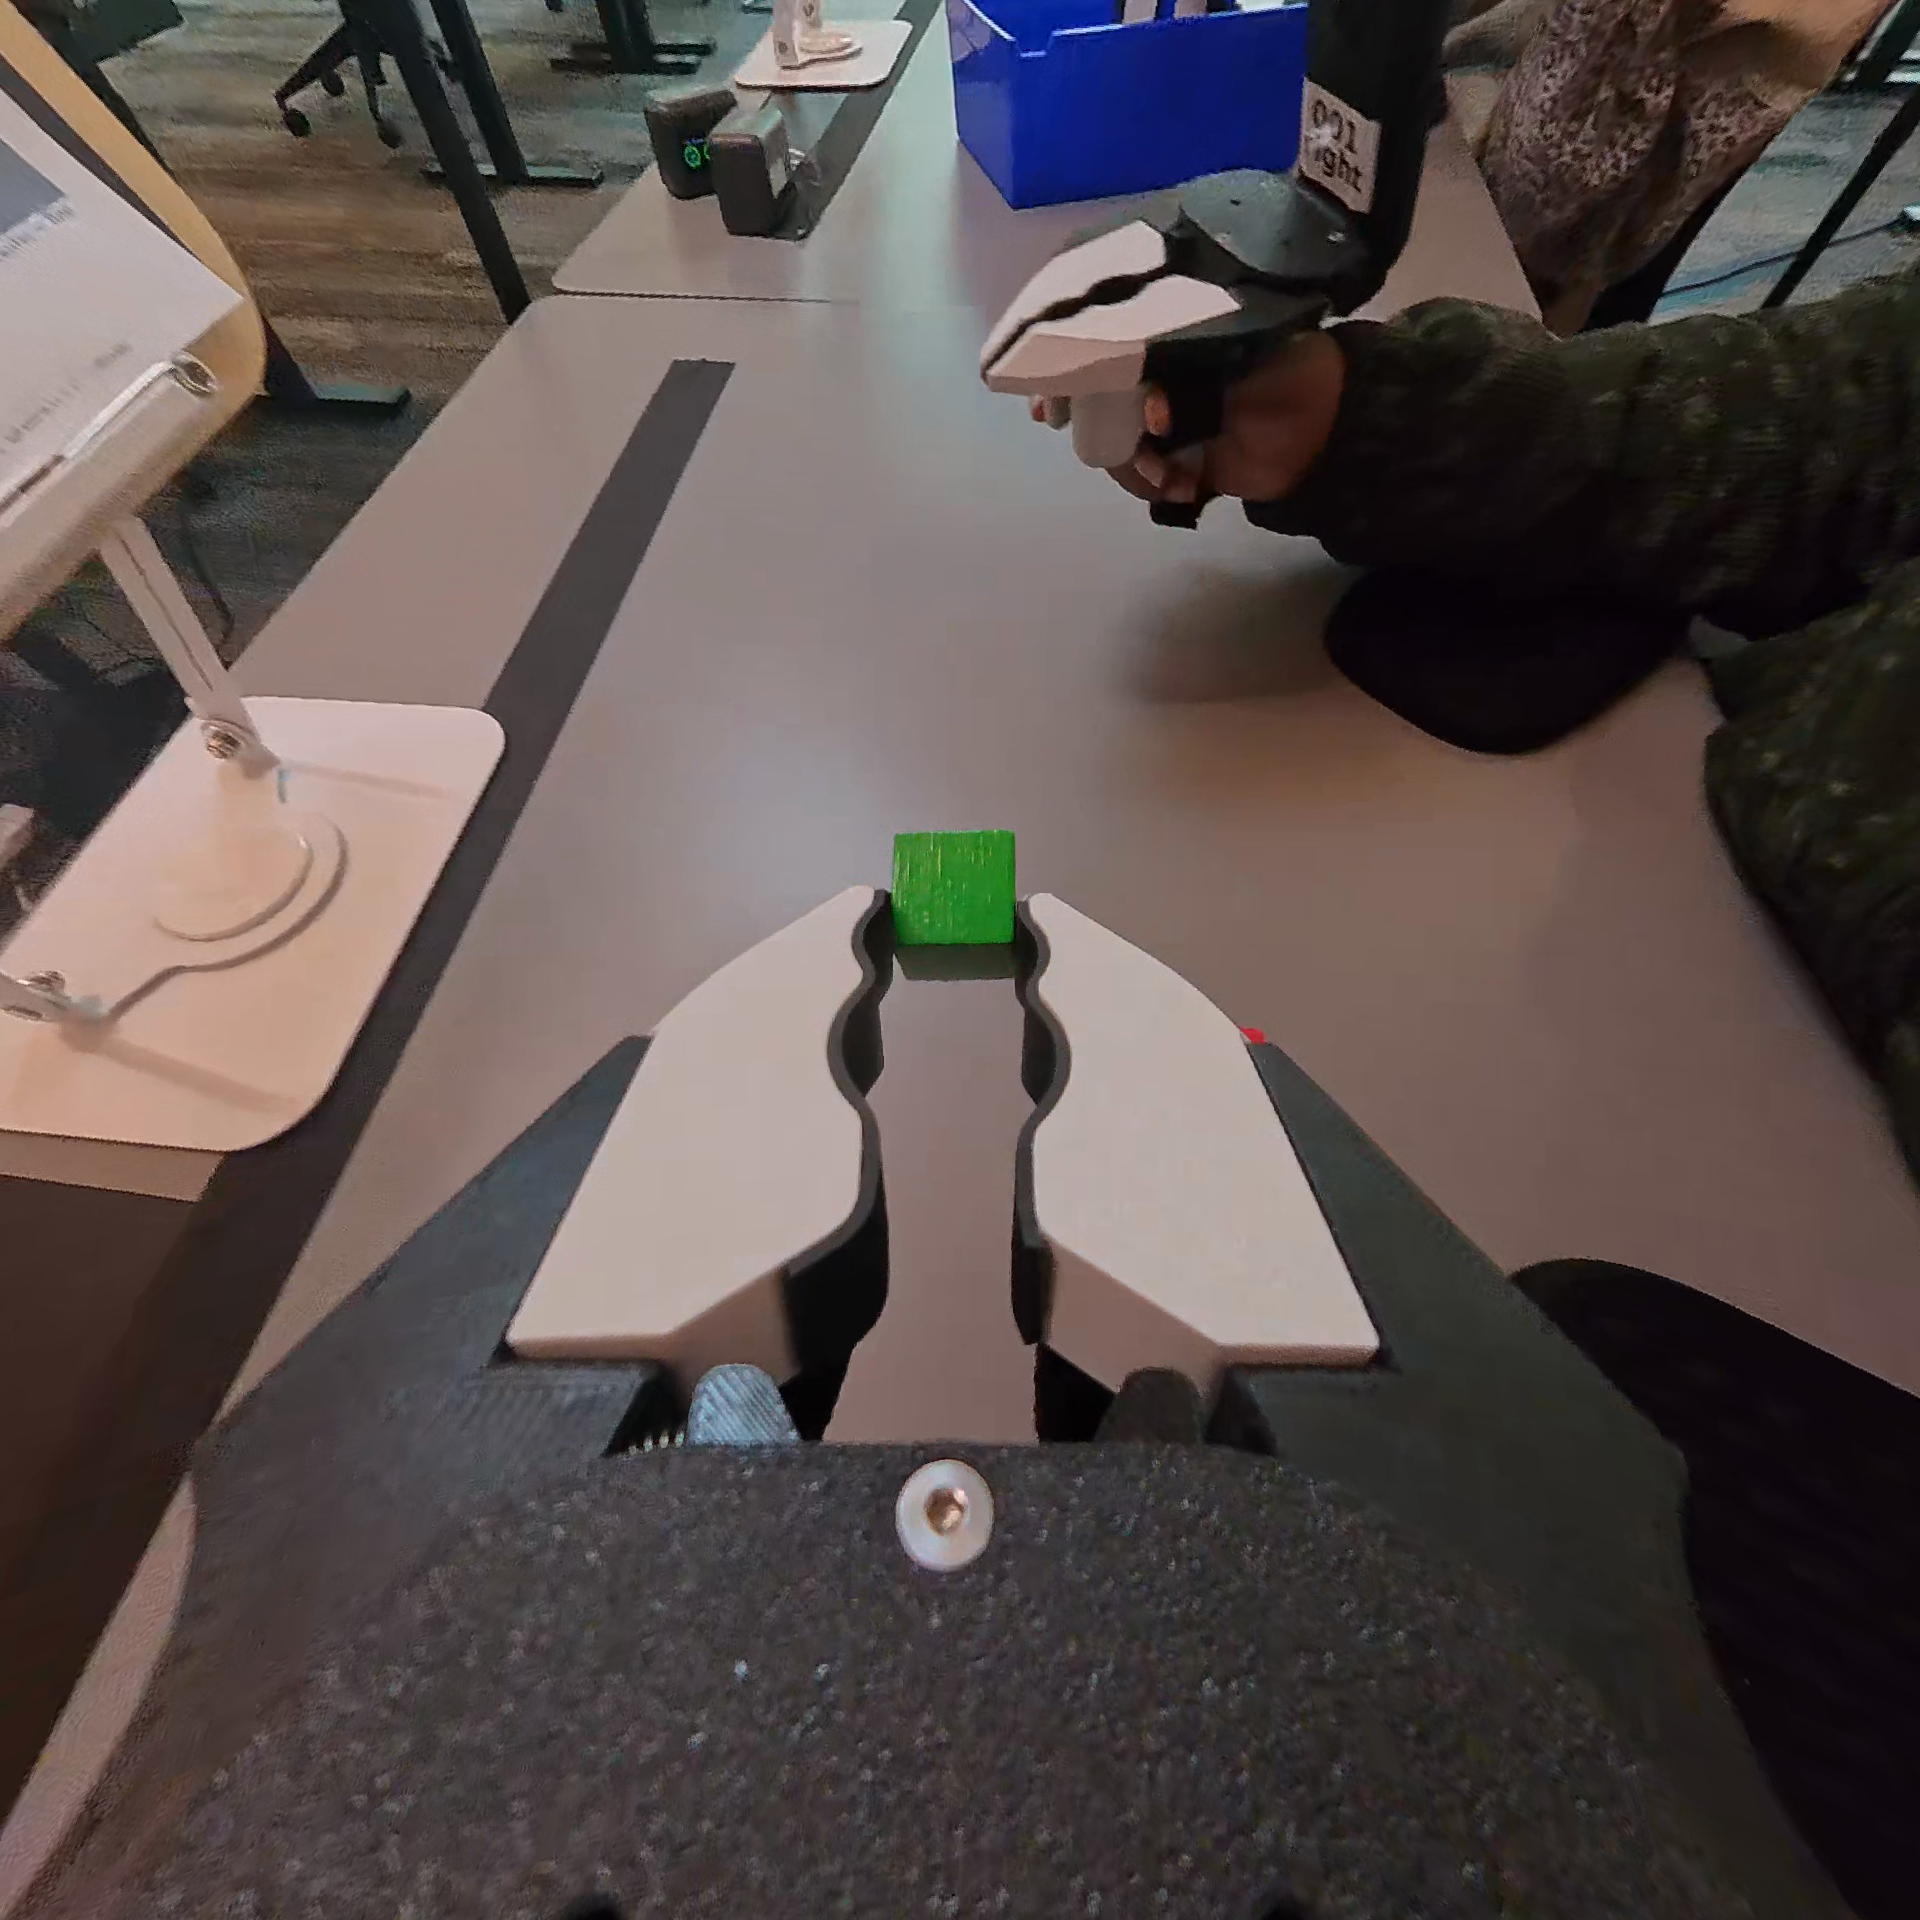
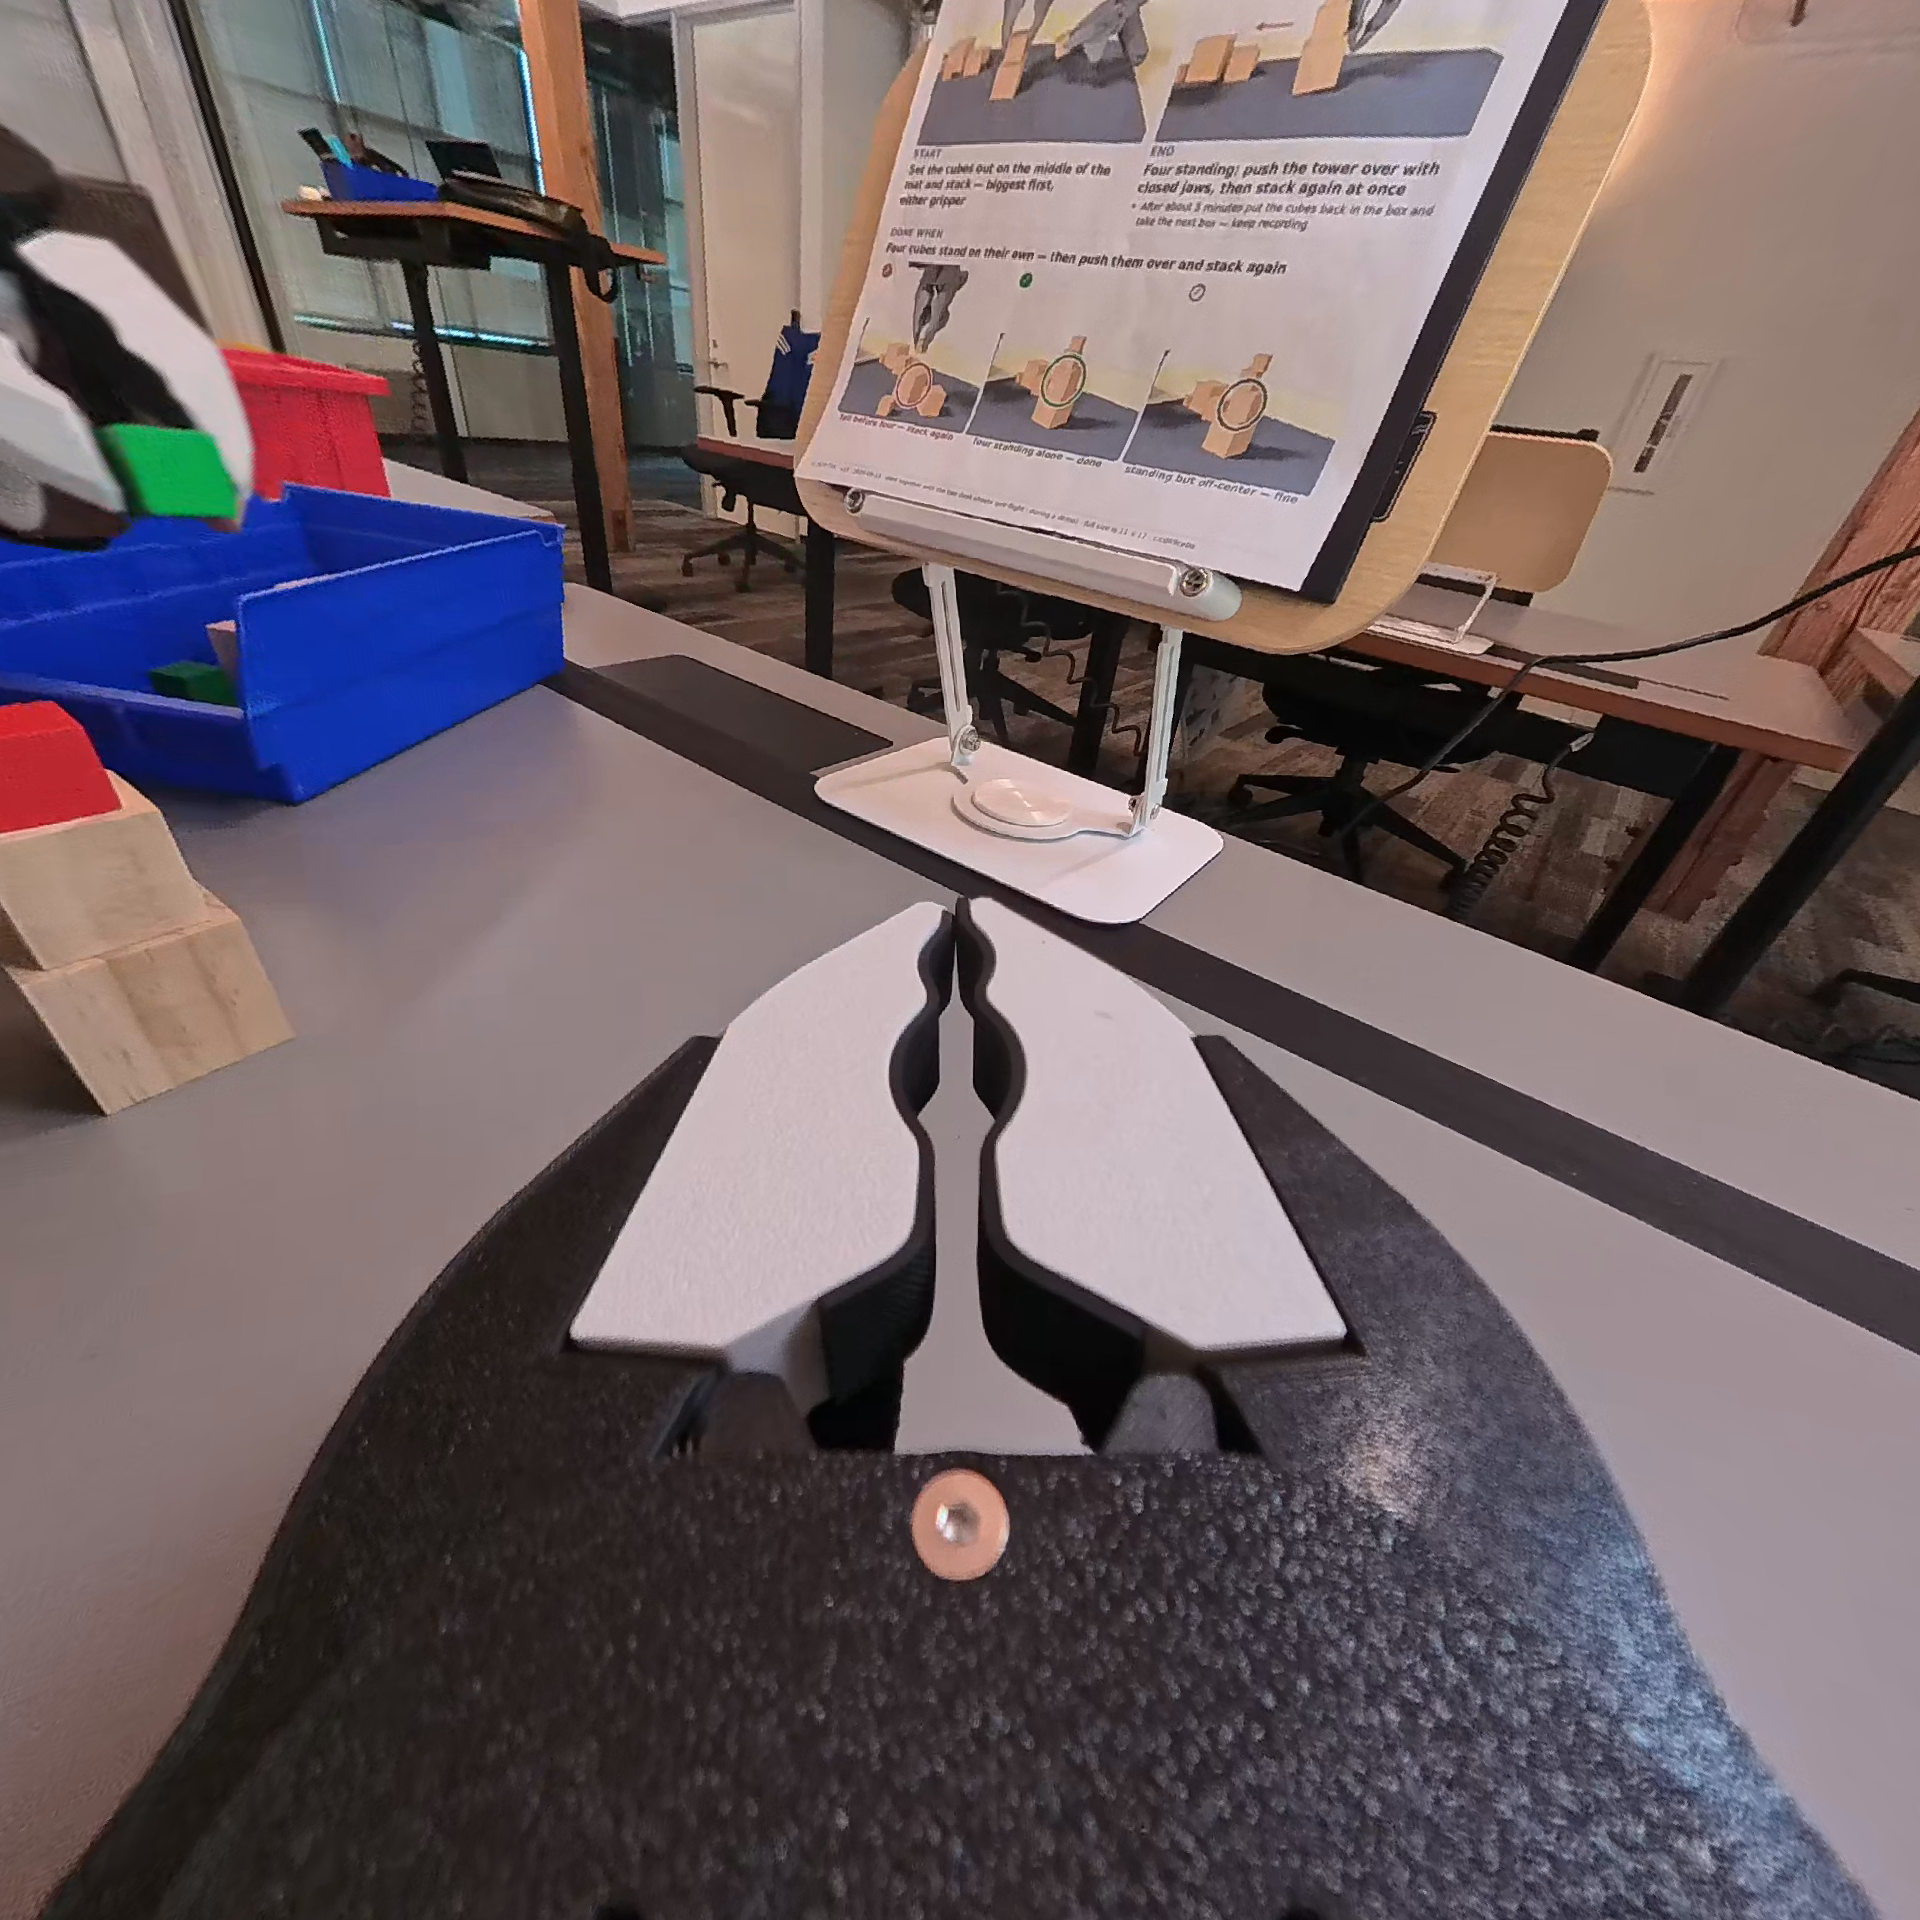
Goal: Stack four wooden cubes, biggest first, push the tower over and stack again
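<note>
Grey table (image 2: 520, 987); blue bin (image 2: 395, 623) at 10 o'clock of right gripper (image 2: 956, 914), jaws together, nothing between them. Wooden block stack (image 2: 114, 935) at 9. Left gripper (image 1: 954, 914) clamps green cube (image 1: 954, 883), lifted off table.

A white printed sheet (image 2: 1174, 260) stands on a wood-edged reading stand (image 2: 1507, 540) just ahead of and above the right gripper (image 2: 956, 909), bearing bold headings, lines of black print, small round marks and drawn panels. A white label (image 1: 1338, 140) with black characters sits on the black post above that gripper, ahead and to the right of the left gripper (image 1: 954, 914). Far ahead, a small dark device (image 1: 681, 125) shows a green lit display, too small to read.
</note>
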The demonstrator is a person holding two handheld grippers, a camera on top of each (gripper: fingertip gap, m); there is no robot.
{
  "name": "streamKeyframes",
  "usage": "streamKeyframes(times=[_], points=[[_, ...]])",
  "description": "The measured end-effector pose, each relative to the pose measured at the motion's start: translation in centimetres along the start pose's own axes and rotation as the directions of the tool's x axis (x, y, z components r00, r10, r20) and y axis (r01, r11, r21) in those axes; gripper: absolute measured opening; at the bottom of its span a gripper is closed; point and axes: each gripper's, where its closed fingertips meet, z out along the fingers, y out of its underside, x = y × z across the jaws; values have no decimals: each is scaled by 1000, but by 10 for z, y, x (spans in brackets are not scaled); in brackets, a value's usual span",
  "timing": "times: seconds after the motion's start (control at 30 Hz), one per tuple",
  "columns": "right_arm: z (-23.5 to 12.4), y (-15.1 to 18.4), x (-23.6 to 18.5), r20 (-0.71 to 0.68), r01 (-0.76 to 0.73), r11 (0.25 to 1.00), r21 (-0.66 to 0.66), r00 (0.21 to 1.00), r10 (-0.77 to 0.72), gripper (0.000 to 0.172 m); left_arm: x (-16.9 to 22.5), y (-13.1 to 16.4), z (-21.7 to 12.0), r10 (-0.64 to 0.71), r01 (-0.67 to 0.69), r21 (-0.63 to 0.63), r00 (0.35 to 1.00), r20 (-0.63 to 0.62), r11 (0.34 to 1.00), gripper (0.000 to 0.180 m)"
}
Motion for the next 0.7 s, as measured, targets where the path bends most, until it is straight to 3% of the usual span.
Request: streamKeyframes(times=[0.33,0.7], points=[[3,7,-1,4,-3,1000,-24,1000,3,0,51,29,12,0,-2,-18,995,-100,1000,22],[3,8,-1,3,-3,1000,-28,1000,3,0,60,43,15,-2,-4,-78,997,-71,997,22]])
